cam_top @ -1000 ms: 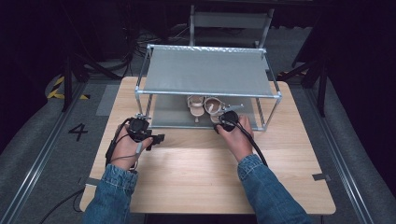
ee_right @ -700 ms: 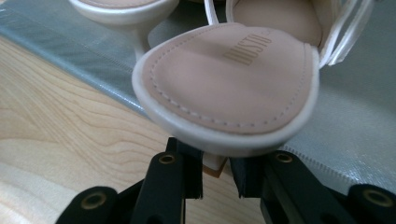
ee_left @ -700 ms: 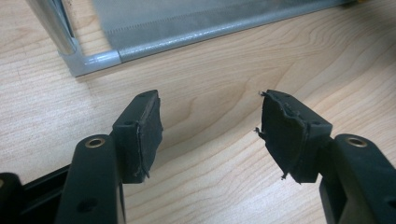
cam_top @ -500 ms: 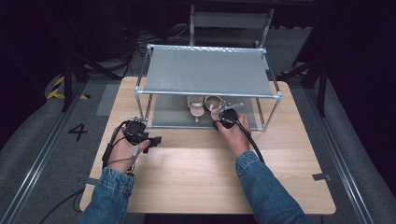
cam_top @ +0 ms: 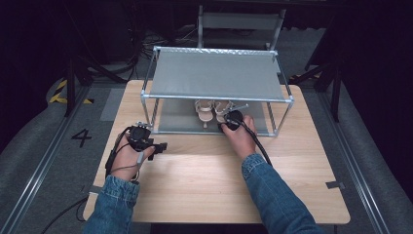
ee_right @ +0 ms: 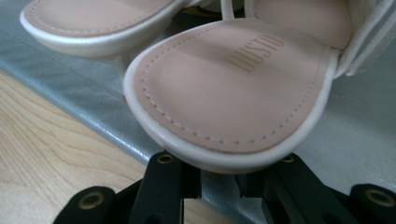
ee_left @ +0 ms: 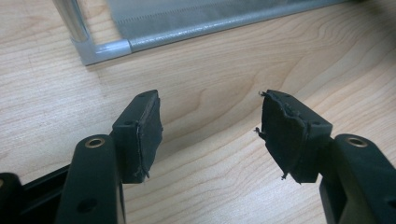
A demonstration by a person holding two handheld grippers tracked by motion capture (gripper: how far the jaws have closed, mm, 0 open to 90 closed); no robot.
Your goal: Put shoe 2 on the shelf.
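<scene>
Right claw: closed under the heel of a sandal on the rack's lower shelf.
Left claw: spread, held over the surface.

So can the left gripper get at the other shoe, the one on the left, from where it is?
Probably yes. The left gripper is open over bare table, just in front of the rack. The left sandal sits near the lower shelf's open front; only the low front bar lies between.

Two cream heeled sandals lie side by side on the rack's lower shelf, apparently upright.
</scene>
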